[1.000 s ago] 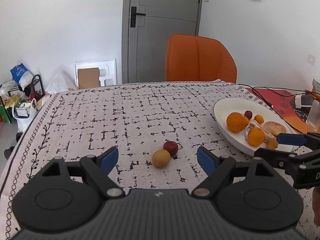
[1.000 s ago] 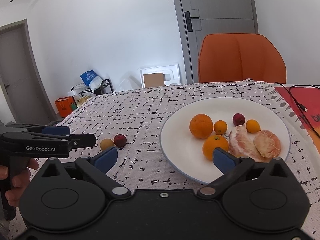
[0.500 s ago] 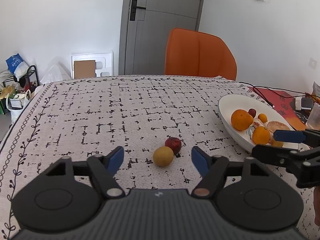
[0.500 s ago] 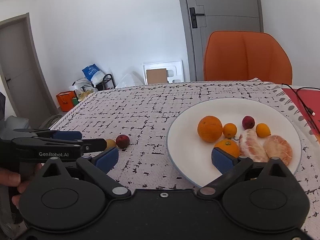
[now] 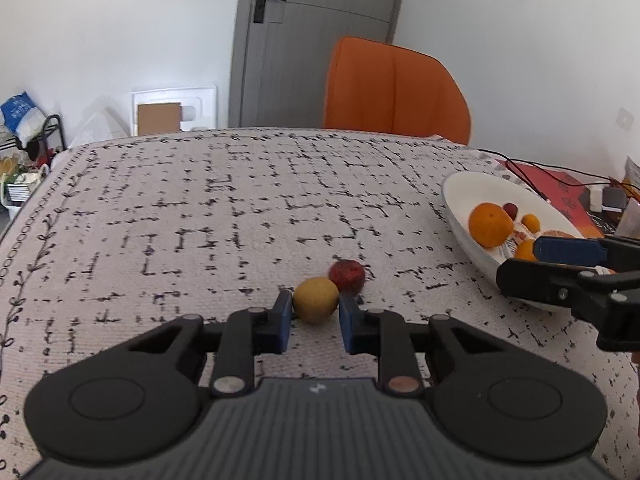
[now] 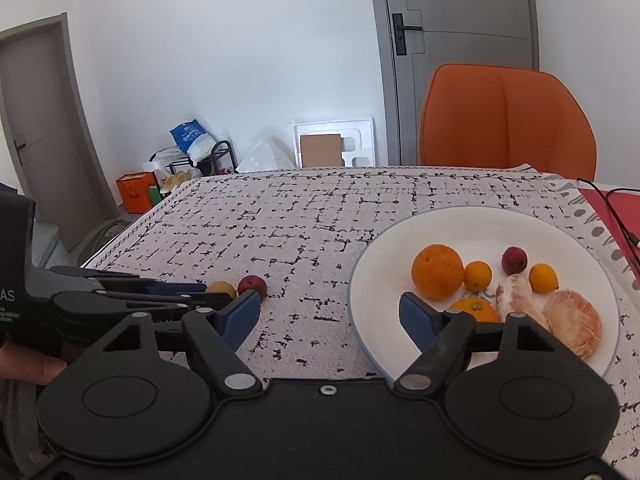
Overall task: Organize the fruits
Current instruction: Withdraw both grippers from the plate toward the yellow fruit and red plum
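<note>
A small yellow fruit lies on the patterned tablecloth with a small red fruit touching it just behind. My left gripper has its blue pads closed in on both sides of the yellow fruit. Both fruits also show in the right wrist view, yellow and red. A white plate on the right holds a big orange, small oranges, a red fruit and peeled citrus pieces. My right gripper is open and empty over the plate's near left rim.
An orange chair stands behind the table's far edge. A red mat with black cables lies right of the plate. Bags, a rack and a box sit on the floor at the far left.
My left gripper moved forward to the yellow fruit and its jaws closed from wide open onto it. My right gripper shifted slightly and stayed open.
</note>
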`<state>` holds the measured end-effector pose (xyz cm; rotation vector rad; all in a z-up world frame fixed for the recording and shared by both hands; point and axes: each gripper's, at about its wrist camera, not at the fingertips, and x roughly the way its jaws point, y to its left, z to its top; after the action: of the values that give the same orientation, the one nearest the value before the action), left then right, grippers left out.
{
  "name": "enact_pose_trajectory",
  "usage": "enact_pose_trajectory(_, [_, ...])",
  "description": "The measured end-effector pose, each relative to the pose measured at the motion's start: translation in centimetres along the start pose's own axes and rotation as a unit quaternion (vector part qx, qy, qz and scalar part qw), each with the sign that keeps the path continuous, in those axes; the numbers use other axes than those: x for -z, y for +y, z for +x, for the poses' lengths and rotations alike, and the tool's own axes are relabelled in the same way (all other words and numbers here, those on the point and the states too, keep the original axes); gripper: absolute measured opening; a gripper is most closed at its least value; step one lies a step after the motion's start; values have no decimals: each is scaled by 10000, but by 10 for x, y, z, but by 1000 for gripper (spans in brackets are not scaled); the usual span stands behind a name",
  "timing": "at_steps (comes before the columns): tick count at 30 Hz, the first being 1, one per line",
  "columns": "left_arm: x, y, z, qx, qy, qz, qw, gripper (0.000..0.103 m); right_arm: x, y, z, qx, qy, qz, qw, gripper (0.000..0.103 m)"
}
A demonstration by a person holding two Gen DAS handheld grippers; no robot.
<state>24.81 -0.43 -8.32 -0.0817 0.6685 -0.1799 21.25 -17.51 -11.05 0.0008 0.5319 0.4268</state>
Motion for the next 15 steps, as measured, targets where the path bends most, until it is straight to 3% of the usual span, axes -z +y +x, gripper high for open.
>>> enact_pose_trajectory(15, [0, 28, -36, -326, -303, -169, 9989, 24, -10, 34, 22, -411, 97, -407, 9983, 63])
